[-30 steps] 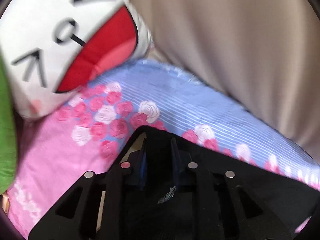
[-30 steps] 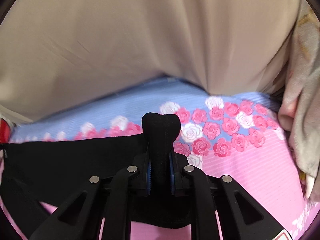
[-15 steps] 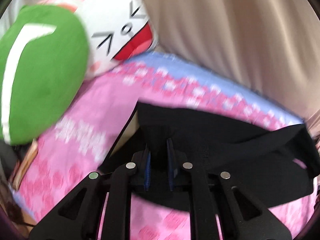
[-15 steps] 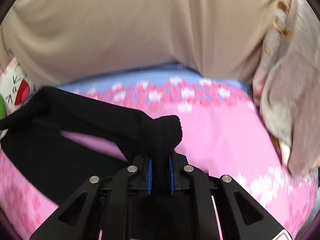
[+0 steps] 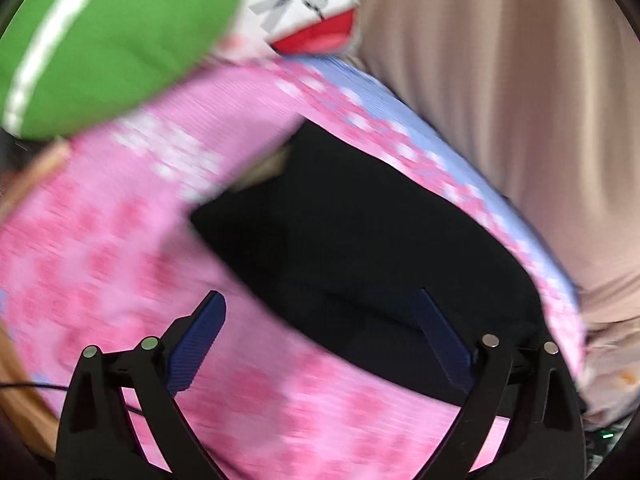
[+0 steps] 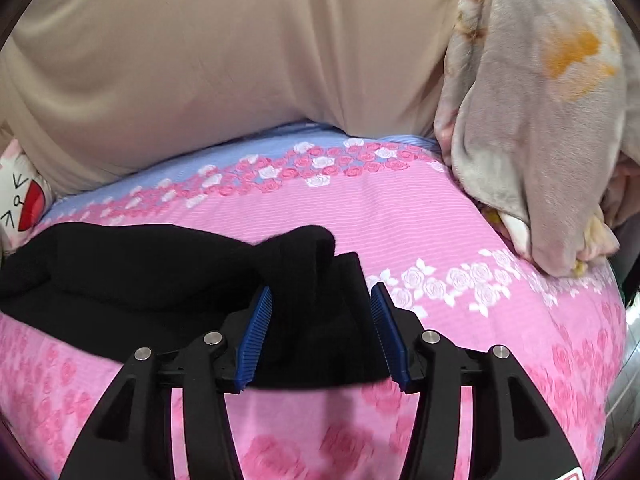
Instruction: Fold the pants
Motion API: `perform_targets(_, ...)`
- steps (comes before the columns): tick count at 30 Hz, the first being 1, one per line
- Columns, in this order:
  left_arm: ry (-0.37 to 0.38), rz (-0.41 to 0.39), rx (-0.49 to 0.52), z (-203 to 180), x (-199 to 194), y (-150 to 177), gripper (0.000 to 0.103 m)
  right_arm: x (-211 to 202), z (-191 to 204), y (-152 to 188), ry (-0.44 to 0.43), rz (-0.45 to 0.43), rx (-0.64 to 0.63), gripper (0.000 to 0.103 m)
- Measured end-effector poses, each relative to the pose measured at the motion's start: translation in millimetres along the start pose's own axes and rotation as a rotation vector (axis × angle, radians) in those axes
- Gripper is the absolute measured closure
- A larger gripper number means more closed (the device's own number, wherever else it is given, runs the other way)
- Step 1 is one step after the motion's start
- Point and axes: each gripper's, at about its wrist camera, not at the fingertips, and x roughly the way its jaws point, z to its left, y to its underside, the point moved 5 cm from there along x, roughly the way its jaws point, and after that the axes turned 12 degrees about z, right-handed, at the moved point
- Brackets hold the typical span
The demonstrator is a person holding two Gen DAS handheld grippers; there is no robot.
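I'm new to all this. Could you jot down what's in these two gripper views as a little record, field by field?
Surface: pink bedsheet printed with roses, with a blue band at the far edge
Garment: black pants lying folded on the sheet
Left gripper: jaws opening, wide apart, nothing pinched, pants below
Right gripper: jaws opening, a hump of pants between the pads, not pressed
Backdrop: beige curtain
Nearby: green cushion, white plush with a drawn face, pale blanket at right
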Motion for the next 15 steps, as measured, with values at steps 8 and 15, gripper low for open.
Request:
perform_targets(8,0.018,0.131,-0.082,-23,63,-34,0.095,-12,35,31,-0.065,0.024,-0.015,0.052)
perform_targets(15,-0.048,0.001,-0.039,-16,1,-39,0.095,-21,65,39,-0.301,0.036,0.053,0.052)
